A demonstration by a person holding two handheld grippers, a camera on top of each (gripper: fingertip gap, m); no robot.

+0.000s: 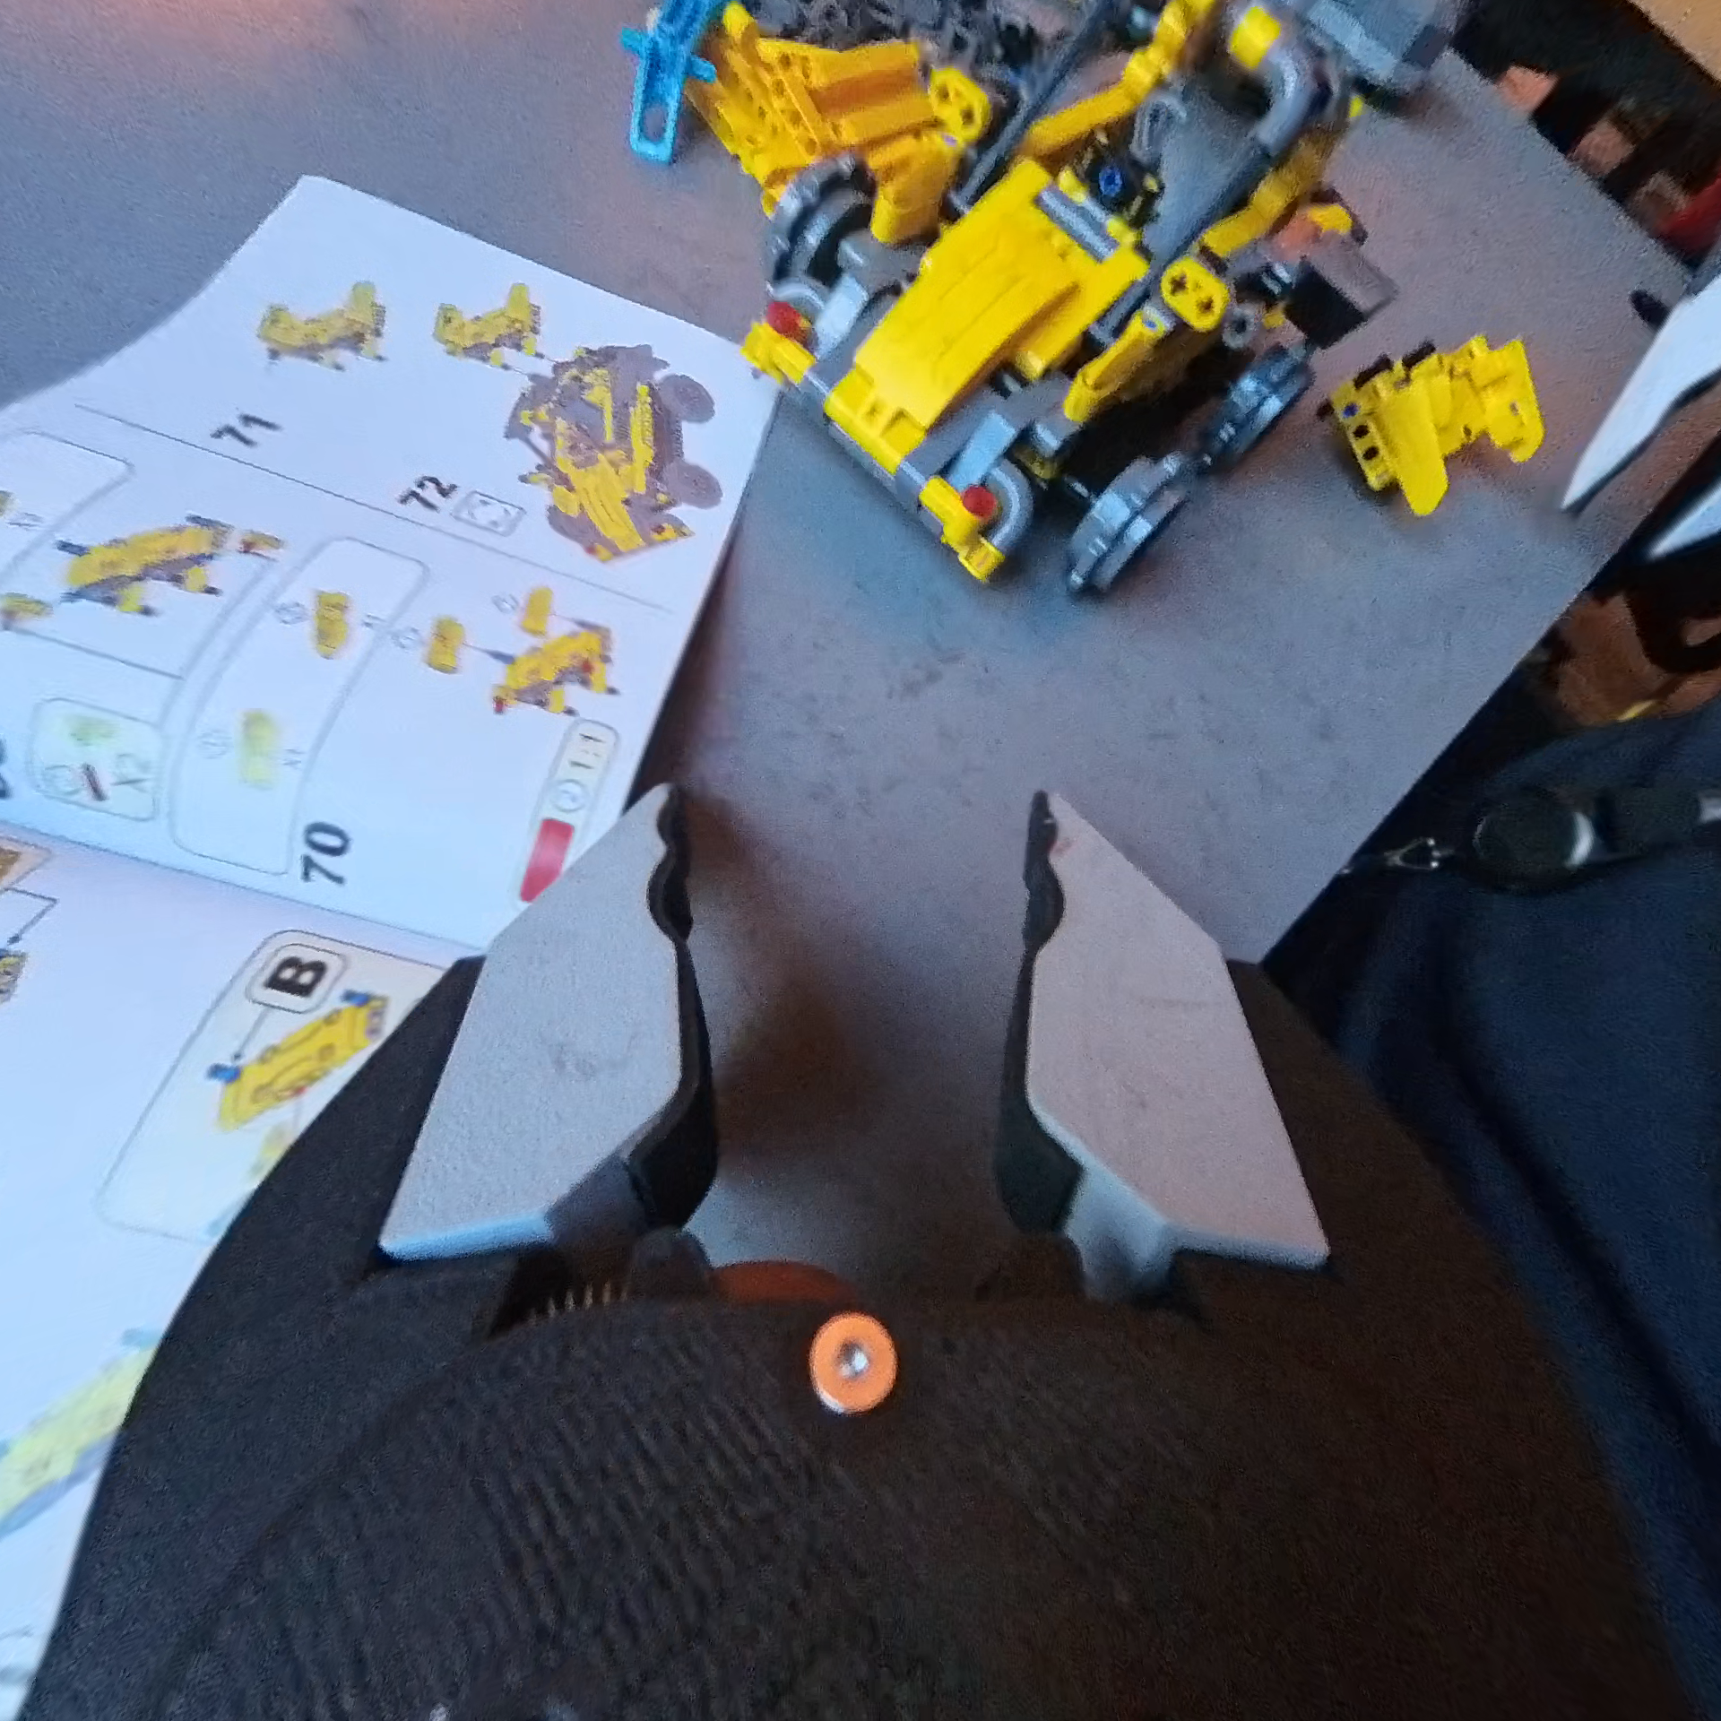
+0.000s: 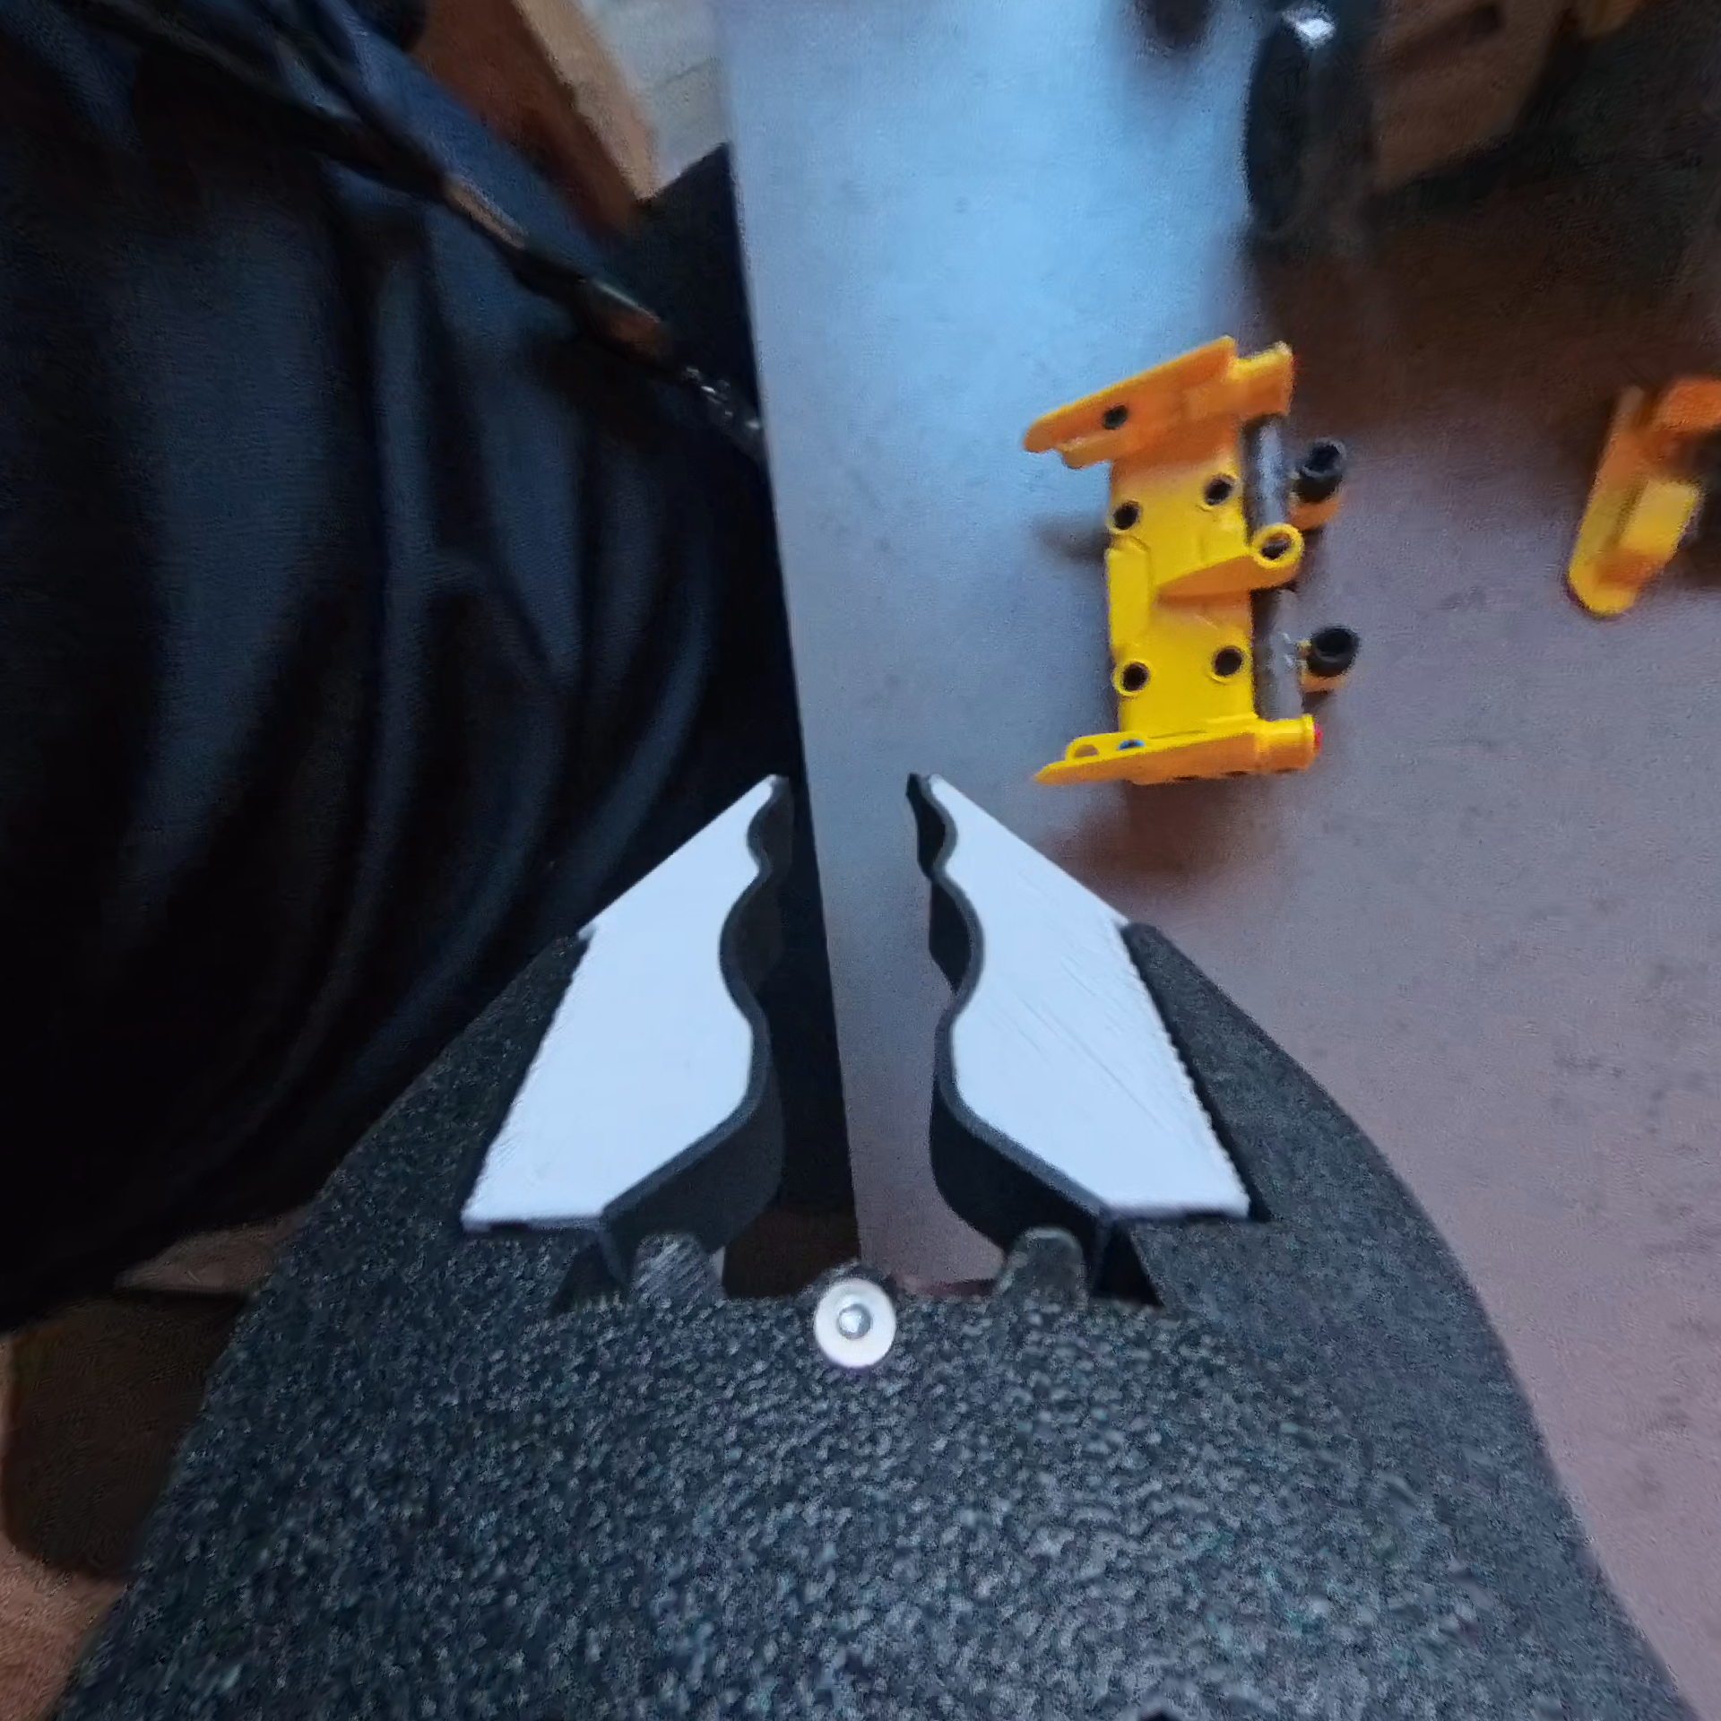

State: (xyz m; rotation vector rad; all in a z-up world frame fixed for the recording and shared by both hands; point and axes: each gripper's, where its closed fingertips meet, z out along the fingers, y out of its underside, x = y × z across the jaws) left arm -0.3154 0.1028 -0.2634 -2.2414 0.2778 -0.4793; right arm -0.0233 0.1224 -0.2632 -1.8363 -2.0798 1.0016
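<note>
My left gripper [image 1: 852, 810] is open and empty over the grey table [image 1: 885, 708], beside an open instruction booklet [image 1: 307, 577]. Ahead of it stands a yellow and grey brick-built vehicle [image 1: 1024, 307] with grey wheels. A small yellow sub-assembly [image 1: 1434, 419] lies to its right. My right gripper [image 2: 847, 796] is open and empty at the table's near edge [image 2: 792, 745]. The yellow sub-assembly [image 2: 1192, 568] with black pins lies on the table just ahead and to the right of it. Another yellow piece [image 2: 1639, 503] shows at the right edge.
A person's dark clothing [image 2: 326, 559] with a lanyard fills the left of the right wrist view and the right of the left wrist view [image 1: 1537, 1071]. A blue brick part [image 1: 661, 84] lies at the far side by more yellow pieces [image 1: 819, 102].
</note>
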